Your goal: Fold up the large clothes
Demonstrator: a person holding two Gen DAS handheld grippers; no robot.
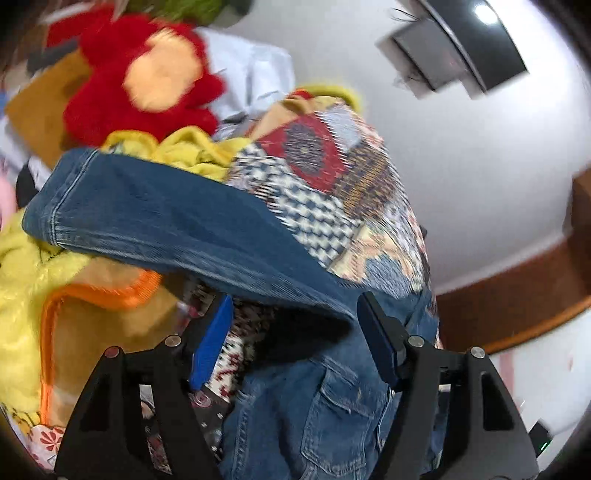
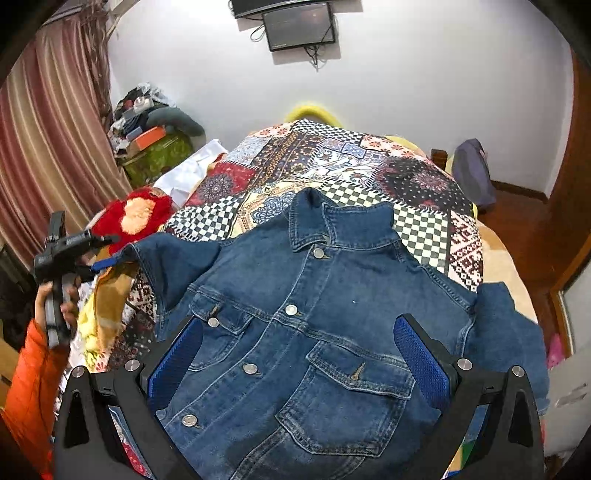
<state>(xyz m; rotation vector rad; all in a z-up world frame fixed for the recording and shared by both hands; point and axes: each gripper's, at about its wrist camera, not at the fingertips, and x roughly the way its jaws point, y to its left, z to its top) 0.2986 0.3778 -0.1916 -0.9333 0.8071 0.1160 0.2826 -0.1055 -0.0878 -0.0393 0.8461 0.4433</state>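
A blue denim jacket (image 2: 306, 314) lies front up, buttoned, on a patchwork bedspread (image 2: 332, 162). My right gripper (image 2: 299, 362) hovers over its lower front, jaws wide open, with a chest pocket (image 2: 354, 391) between the blue pads and nothing pinched. At the far left, a hand in an orange sleeve holds my left gripper (image 2: 101, 258) at the cuff of the jacket's left sleeve (image 2: 173, 258). In the left wrist view that sleeve (image 1: 166, 214) stretches across just beyond my left gripper (image 1: 295, 332), which stands open; its pads (image 1: 212, 343) do not press on the denim.
A red plush toy (image 2: 136, 214) and yellow and orange blankets (image 1: 44, 280) crowd the bed's left side. Striped curtains (image 2: 48, 140) and a cluttered pile (image 2: 151, 129) stand at the back left. A screen (image 2: 299, 26) hangs on the wall; wooden floor (image 2: 517, 218) lies to the right.
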